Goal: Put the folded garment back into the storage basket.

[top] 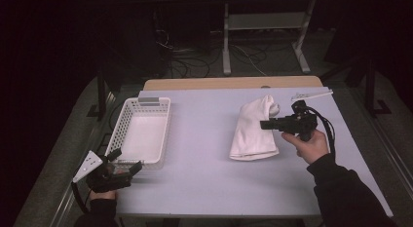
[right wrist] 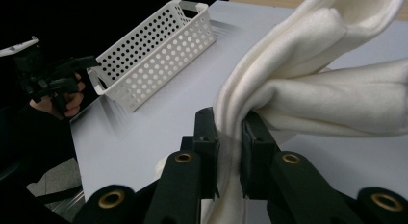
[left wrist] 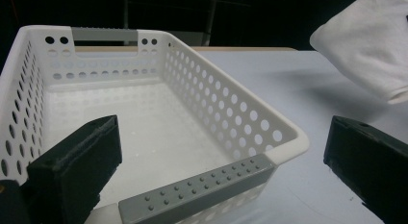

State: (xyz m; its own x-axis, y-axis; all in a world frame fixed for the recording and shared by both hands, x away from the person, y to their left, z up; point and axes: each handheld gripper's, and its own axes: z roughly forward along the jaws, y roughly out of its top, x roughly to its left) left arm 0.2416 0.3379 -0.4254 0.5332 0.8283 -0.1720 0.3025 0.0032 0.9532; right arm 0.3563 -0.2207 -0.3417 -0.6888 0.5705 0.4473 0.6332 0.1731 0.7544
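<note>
A white folded cloth (top: pixel 253 129) lies right of the table's middle, its far end lifted. My right gripper (top: pixel 265 124) is shut on the cloth's edge; in the right gripper view the cloth (right wrist: pixel 312 75) is pinched between the two black jaws at the gripper (right wrist: pixel 230 152). A white perforated basket (top: pixel 141 130) stands at the left, with nothing inside. My left gripper (top: pixel 125 162) hovers open at the basket's near end; in the left gripper view the basket (left wrist: pixel 144 108) sits ahead and its near right corner lies between the spread jaws of the gripper (left wrist: pixel 221 156).
A thin white strip (top: pixel 311 95) lies at the table's far right corner. A wooden ledge (top: pixel 234 83) runs along the far edge. Behind it stand a metal frame (top: pixel 265 37) and floor cables.
</note>
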